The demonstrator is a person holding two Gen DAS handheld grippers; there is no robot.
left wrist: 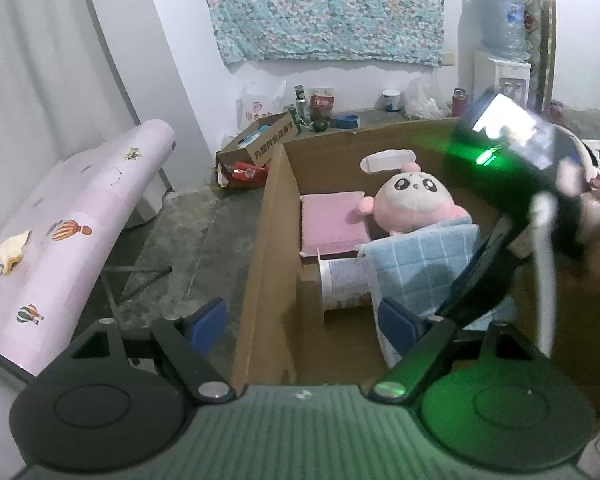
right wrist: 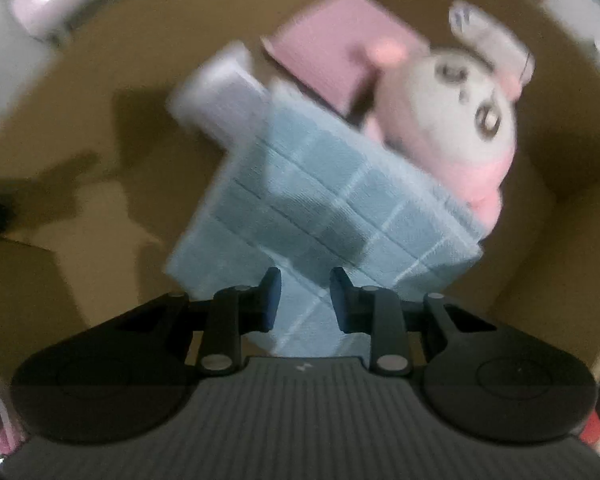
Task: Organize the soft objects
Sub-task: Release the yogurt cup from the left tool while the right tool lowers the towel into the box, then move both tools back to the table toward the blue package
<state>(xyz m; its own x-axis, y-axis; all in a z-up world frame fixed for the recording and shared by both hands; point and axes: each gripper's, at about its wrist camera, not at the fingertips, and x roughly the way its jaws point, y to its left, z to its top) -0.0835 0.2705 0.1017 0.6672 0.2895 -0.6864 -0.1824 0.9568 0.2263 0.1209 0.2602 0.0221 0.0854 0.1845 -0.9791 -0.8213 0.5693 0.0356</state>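
A cardboard box [left wrist: 268, 216] holds a pink and white plush toy [left wrist: 414, 200], a pink pad [left wrist: 332, 220], a white can [left wrist: 344, 284] on its side and a blue checked towel [left wrist: 424, 264]. My left gripper [left wrist: 304, 324] is open and empty, straddling the box's left wall. In the right wrist view the towel [right wrist: 320, 200] drapes over the can [right wrist: 220, 96] and against the plush toy [right wrist: 456, 120]. My right gripper [right wrist: 304, 300] is over the towel's near edge, its blue pads [right wrist: 270, 300] apart with towel between them. The right gripper body [left wrist: 512, 168] shows in the left wrist view.
A pink sofa [left wrist: 60, 232] with balloon prints stands left of the box. A smaller carton [left wrist: 260, 144], bottles and bags lie on the floor by the far wall. A water dispenser [left wrist: 500, 56] stands at the back right. A floral cloth [left wrist: 328, 8] hangs on the wall.
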